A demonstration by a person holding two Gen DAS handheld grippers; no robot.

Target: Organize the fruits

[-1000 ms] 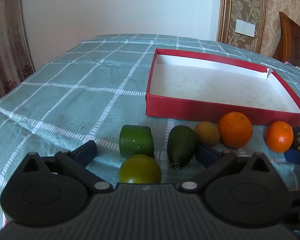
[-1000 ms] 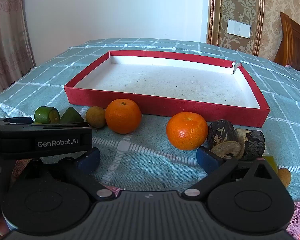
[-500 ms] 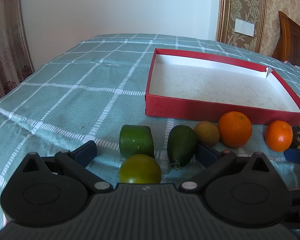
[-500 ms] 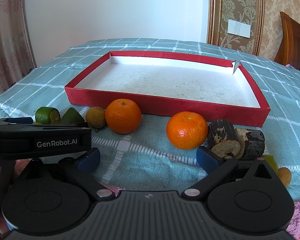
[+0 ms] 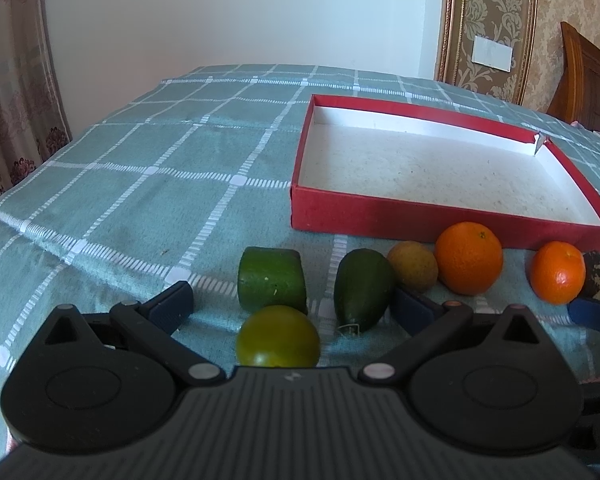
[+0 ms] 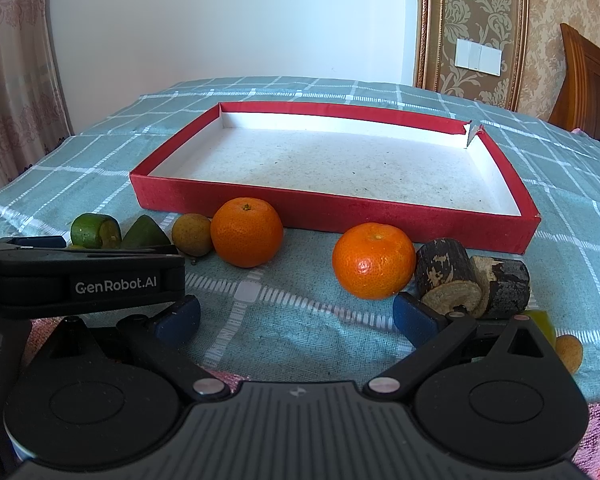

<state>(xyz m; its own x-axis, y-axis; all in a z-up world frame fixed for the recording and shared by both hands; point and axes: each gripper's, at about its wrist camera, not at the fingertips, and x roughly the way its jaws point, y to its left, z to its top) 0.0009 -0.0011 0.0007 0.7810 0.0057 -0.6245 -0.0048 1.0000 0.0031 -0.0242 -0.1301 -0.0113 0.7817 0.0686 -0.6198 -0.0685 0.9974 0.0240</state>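
An empty red tray (image 5: 380, 216) (image 6: 300, 206) lies on the checked cloth. In front of it lies a row of fruit: a cut green piece (image 5: 271, 279), a round green fruit (image 5: 278, 338), a dark green avocado (image 5: 362, 288), a small brown fruit (image 5: 413, 266) (image 6: 191, 234), a large orange (image 5: 469, 258) (image 6: 247, 237) and a smaller orange (image 5: 557, 272) (image 6: 374, 266). My left gripper (image 5: 292, 308) is open with the green fruits between its fingers. My right gripper (image 6: 296, 316) is open and empty, just short of the smaller orange.
Two dark bark-covered log pieces (image 6: 448, 276) (image 6: 502, 282) lie right of the smaller orange. A small yellow-green fruit (image 6: 542, 322) and a small brown one (image 6: 570, 354) lie at the right. The left gripper's body (image 6: 84, 280) shows at the left. A wooden headboard (image 6: 592, 80) stands at the far right.
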